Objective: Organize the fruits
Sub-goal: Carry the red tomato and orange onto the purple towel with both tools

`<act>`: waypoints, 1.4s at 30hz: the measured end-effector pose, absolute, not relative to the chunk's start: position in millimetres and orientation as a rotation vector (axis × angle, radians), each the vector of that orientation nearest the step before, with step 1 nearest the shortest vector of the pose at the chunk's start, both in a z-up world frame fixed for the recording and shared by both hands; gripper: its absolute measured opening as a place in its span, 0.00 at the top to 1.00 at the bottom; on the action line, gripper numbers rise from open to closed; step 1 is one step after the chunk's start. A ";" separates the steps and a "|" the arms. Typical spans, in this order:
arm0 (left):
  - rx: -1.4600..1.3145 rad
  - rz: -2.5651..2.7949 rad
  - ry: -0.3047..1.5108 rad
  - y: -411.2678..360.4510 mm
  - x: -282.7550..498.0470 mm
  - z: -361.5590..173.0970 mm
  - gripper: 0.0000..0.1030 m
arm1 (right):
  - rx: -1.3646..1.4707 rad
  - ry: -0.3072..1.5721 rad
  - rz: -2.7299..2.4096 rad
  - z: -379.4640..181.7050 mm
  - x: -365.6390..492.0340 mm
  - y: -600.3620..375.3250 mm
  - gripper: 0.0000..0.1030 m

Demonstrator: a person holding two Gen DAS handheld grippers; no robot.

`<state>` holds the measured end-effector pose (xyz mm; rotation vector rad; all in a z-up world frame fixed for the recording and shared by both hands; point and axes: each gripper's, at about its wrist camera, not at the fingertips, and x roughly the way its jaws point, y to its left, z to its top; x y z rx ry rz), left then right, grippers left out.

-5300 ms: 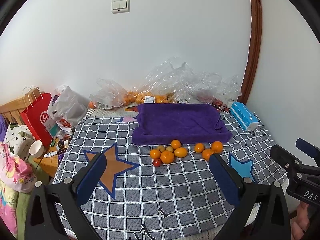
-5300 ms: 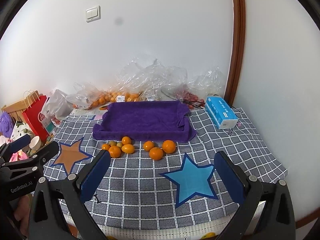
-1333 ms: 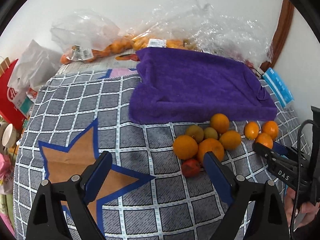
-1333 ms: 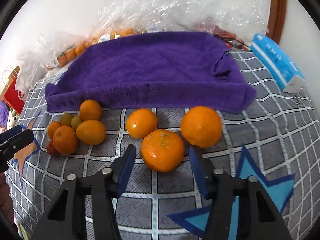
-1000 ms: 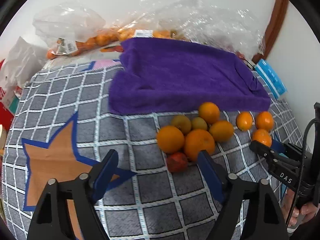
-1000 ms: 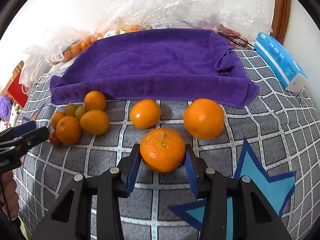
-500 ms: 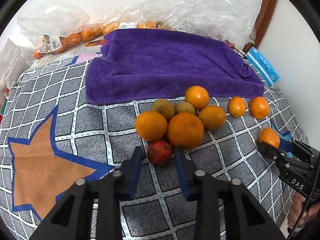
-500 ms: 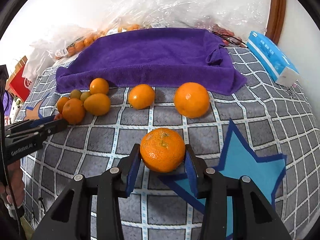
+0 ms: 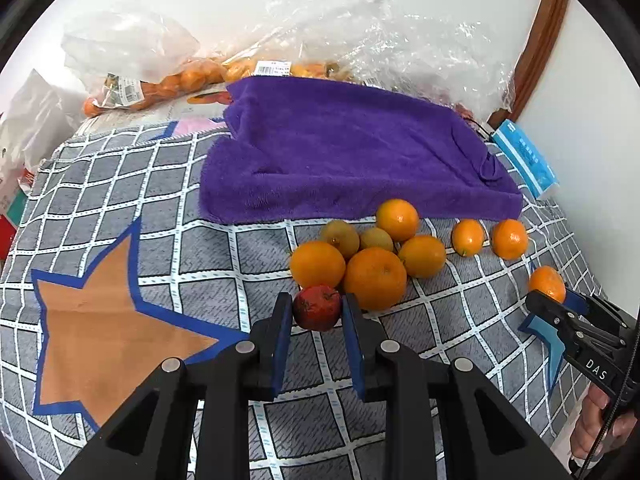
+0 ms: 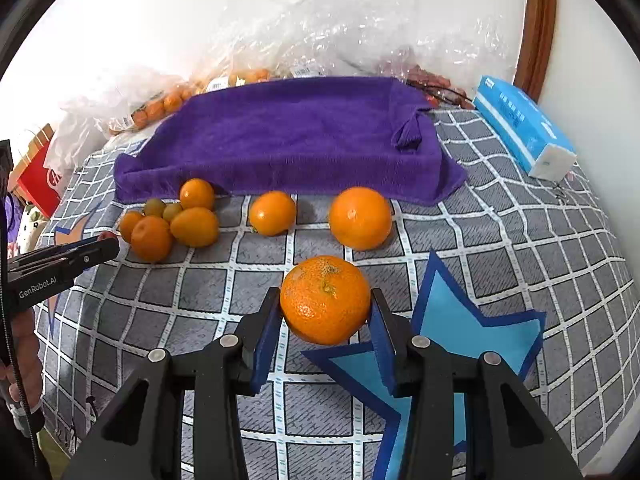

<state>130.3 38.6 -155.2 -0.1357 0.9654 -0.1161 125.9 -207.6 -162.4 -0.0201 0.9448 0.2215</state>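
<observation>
- A grey checked cloth (image 9: pixel 120 184) with star patches covers the surface against a white wall, with a purple towel (image 9: pixel 352 152) spread toward the far edge and clear bags of fruit behind it
- Left wrist view: the left gripper (image 9: pixel 316 312) has its pads pinching a small red fruit (image 9: pixel 318 307) that sits at the near edge of the orange cluster (image 9: pixel 372 256), touching the big orange just to its right; the towel lies straight ahead beyond the cluster, so I judge the carry would go forward over the oranges
- Same view: the right gripper (image 9: pixel 560 304) shows at the right edge of the cloth, a mandarin between its pads
- Right wrist view: the right gripper (image 10: pixel 325 312) clamps the mandarin (image 10: pixel 325 300) from both sides, above the blue star (image 10: pixel 460 328) near the cloth's near edge; the towel's front hem lies directly ahead past two loose oranges (image 10: pixel 360 218), and this hand looks the nearer to the towel's right corner
</observation>
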 end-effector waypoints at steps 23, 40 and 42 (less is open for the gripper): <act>-0.096 -0.084 0.844 27.8 154.0 -88.9 0.77 | -0.005 0.777 0.202 -94.6 156.6 -219.9 0.59; -0.079 -0.104 0.824 21.9 209.1 -85.4 0.77 | -0.005 0.729 0.180 -84.8 213.1 -223.4 0.59; -0.081 -0.102 0.822 23.9 214.2 -85.4 0.77 | 0.001 0.728 0.186 -85.3 218.8 -222.6 0.59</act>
